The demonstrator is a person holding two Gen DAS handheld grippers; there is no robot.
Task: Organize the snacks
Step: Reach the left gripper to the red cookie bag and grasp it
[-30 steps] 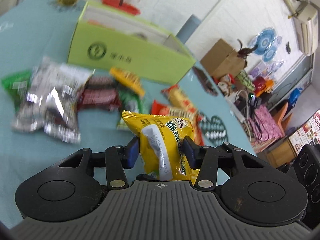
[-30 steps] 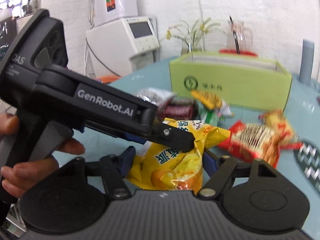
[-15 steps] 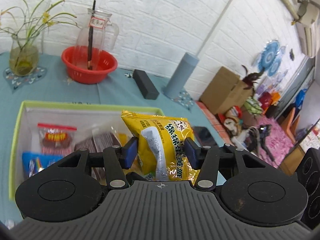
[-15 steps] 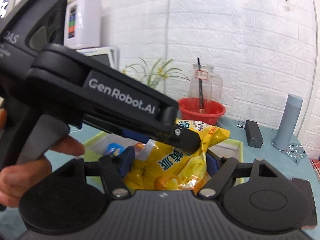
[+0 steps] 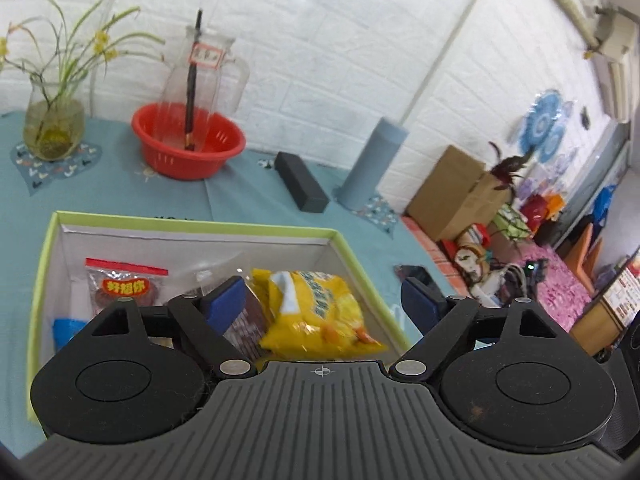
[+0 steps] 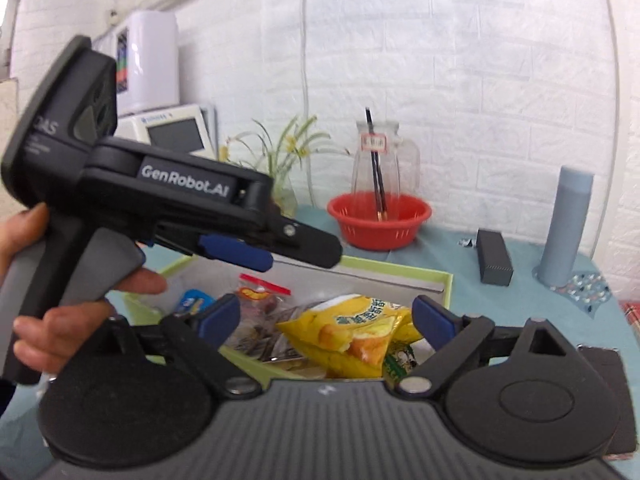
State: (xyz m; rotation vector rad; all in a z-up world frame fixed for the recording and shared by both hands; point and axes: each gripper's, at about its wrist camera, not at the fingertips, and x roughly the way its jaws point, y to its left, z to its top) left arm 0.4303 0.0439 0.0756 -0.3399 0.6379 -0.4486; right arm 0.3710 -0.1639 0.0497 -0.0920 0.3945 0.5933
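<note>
A yellow snack bag (image 5: 316,312) is lying crumpled inside the green-rimmed box (image 5: 192,226), toward its 3 o'clock wall. At 9 o'clock from it, a dark brown packet (image 5: 244,322) and a clear red-topped packet (image 5: 122,284) are lying too.

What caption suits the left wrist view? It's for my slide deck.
Left tongs open above the green-rimmed box, the yellow snack bag lying inside among other snacks.

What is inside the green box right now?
The green box holds a yellow chip bag, a red-topped clear packet, a blue packet and a dark wrapper. The left gripper hides its near end.
</note>
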